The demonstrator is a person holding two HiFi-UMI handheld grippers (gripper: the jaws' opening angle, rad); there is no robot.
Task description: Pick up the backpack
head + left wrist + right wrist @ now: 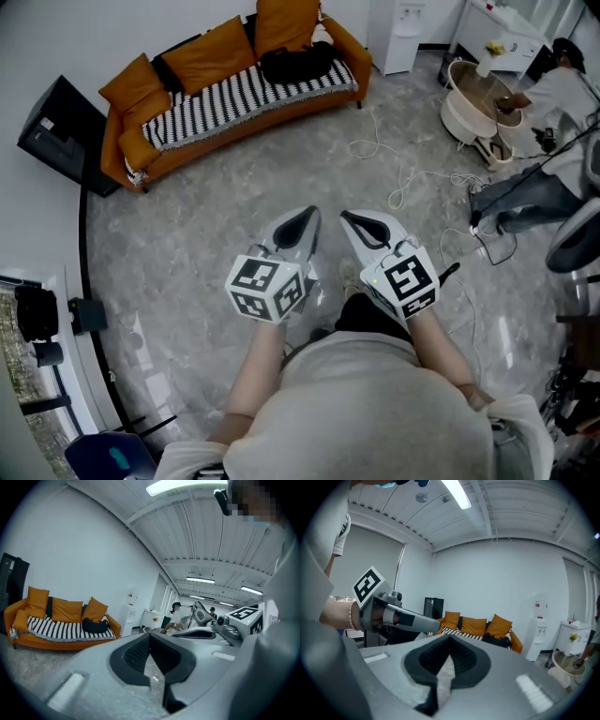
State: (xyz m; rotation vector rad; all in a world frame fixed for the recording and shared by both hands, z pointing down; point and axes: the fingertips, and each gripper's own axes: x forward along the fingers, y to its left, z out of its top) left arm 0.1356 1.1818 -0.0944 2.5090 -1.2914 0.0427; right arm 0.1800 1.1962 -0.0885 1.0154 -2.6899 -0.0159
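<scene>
Upper centre of head view: black backpack [298, 64] lies on the orange sofa [225, 108] w/ striped throw, by the far wall. Between it & the grippers is bare grey floor [216, 206], wide open. White cables [398, 173] loop over the floor centre-right. A person [553, 103] sits among gear at right edge. Black panel [58, 131] stands upper left. Left gripper [307, 216] & right gripper [349, 217] are side by side mid-frame, jaws closed, nothing in them.

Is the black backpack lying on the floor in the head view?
No, the backpack rests on the striped seat of the orange sofa.
</scene>
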